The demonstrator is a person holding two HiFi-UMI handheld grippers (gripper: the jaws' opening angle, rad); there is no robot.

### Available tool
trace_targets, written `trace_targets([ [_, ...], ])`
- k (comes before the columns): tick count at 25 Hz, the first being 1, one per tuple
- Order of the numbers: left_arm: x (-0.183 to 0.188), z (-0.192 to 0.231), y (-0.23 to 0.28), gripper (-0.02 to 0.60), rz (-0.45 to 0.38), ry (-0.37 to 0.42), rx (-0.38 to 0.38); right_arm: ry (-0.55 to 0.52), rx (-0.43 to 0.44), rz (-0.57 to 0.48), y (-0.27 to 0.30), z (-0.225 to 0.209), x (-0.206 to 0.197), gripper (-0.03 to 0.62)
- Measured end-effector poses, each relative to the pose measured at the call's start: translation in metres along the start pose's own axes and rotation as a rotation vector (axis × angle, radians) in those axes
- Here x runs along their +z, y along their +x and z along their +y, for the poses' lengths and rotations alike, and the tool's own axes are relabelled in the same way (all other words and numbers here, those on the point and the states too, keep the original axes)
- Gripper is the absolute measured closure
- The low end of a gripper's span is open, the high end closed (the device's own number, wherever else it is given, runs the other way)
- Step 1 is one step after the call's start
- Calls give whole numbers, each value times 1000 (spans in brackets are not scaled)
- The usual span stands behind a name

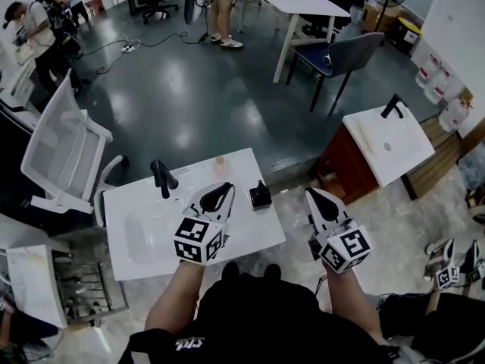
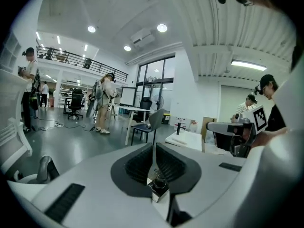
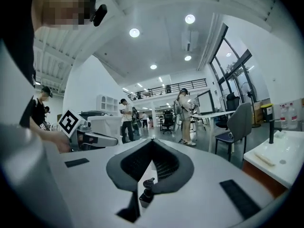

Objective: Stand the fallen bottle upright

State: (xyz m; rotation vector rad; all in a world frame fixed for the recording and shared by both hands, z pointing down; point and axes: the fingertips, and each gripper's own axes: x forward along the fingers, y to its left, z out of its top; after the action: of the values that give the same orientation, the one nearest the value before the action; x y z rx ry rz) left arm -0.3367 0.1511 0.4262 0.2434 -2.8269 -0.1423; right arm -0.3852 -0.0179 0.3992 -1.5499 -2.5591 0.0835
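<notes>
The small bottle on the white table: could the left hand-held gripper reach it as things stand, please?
Probably yes: the left hand-held gripper hangs above the white table just short of the small bottle, with nothing between them. Its jaws are shut, so they would have to open first.

Sink top (image 1: pixel 258 226) glossy white, floor (image 1: pixel 197 105) shiny grey, left gripper (image 1: pixel 225 189) matt plastic w/ ribbed blk pads (image 2: pixel 140 163).

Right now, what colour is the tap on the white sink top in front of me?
The tap is black, clearest in the head view.
</notes>
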Motion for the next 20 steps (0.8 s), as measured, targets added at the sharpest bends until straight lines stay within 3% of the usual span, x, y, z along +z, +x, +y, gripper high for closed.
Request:
trace_targets([
  [6,-12,-10,0,546,14,-31,112,-46,145,-6,4,-7,1,582],
  [10,-8,-13,-6,546,6,-25,153,-37,193,-15,6,-8,2,582],
  [20,16,12,-36,546,-51,5,190,-63,176,-49,15,12,21,583],
])
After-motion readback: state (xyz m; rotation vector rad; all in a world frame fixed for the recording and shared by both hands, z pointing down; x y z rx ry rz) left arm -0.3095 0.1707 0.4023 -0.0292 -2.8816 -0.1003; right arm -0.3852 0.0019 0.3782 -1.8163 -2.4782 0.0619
